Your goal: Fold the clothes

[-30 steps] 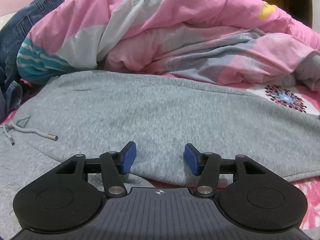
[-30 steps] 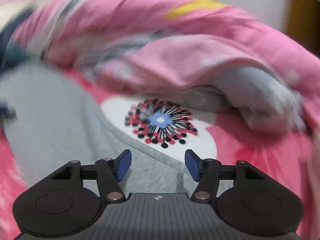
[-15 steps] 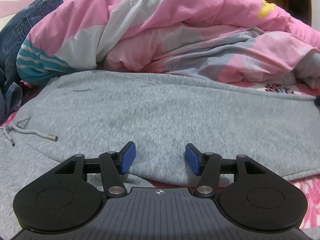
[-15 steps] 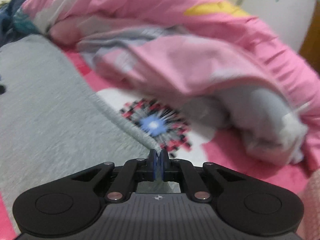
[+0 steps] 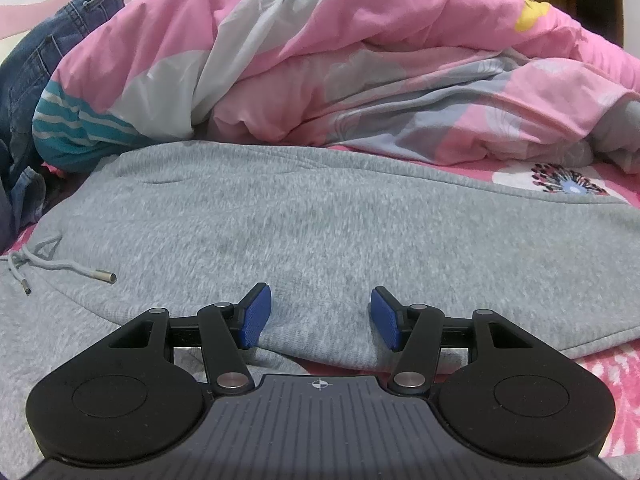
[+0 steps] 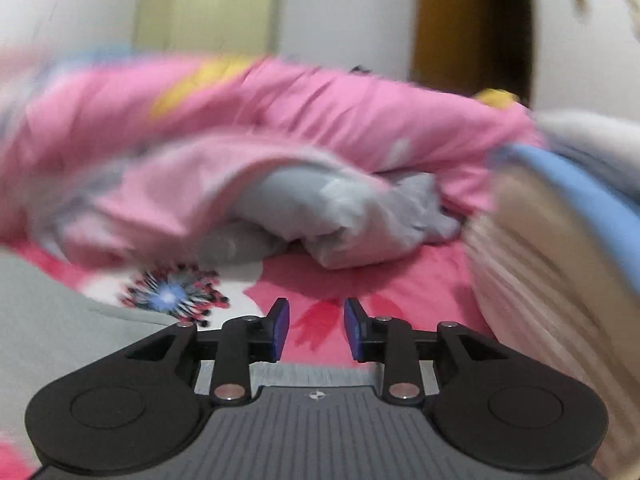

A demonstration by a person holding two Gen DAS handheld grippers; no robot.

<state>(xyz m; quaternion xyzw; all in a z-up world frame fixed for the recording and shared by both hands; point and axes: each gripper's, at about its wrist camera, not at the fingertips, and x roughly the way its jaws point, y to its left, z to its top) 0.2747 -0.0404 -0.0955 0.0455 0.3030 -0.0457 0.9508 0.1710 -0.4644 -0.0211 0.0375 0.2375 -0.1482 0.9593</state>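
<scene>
Pink floral bedsheet (image 5: 612,376) covers the bed, and the grey fleece sweatpants (image 5: 320,232) lie spread flat across it, their drawstring (image 5: 60,266) with metal tips trailing at the near left. Behind them a rumpled pink-and-grey quilt (image 5: 360,60) is heaped along the far side, with blue denim jeans (image 5: 36,68) piled at the far left. The left gripper (image 5: 320,314) hovers at the sweatpants' near edge, jaws spread wide and holding nothing. The right gripper (image 6: 316,330) sits over bare sheet to the right of the garment, jaws partly spread, empty. Beyond the quilt stand a pale wall (image 6: 340,12) and a brown wooden door (image 6: 448,28); this view is blurred.
</scene>
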